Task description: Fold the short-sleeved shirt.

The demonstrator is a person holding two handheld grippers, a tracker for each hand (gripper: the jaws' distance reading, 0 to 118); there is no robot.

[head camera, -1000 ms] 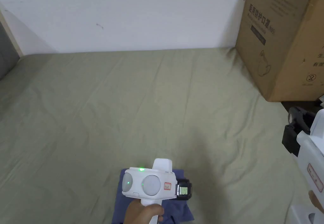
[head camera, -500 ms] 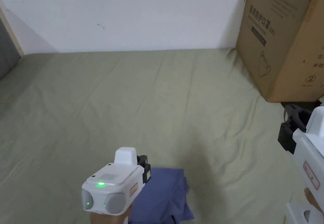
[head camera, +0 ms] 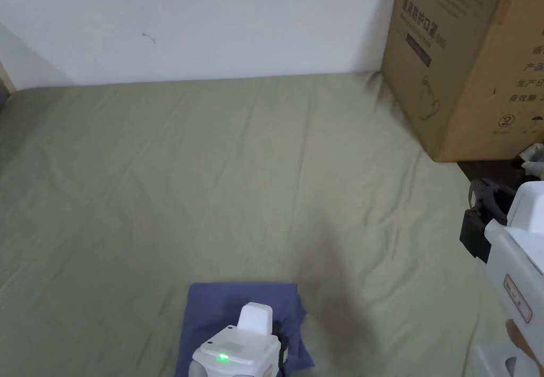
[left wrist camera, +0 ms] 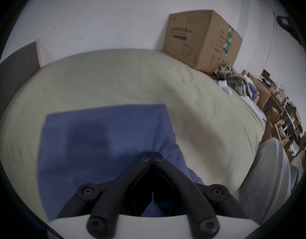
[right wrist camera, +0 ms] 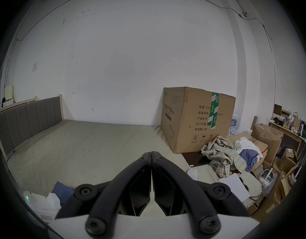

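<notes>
Shirt, blue and folded into a compact rectangle, lies on the green bedsheet near its front edge. Left gripper hovers over it, its 2 jaws closed together, empty. Right gripper, likewise closed and empty, is held well apart near the cardboard box.

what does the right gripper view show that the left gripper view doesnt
Right gripper view: the grey padded headboard at the bed's far end, a plaid garment heaped beside the box, loose white paper, and the right gripper with its jaws closed together on nothing.

Left gripper view: the folded blue shirt seen flat as a neat rectangle, the left gripper closed just above it, and a grey sleeve.

Both: the green bedsheet, the cardboard box and the white wall.
</notes>
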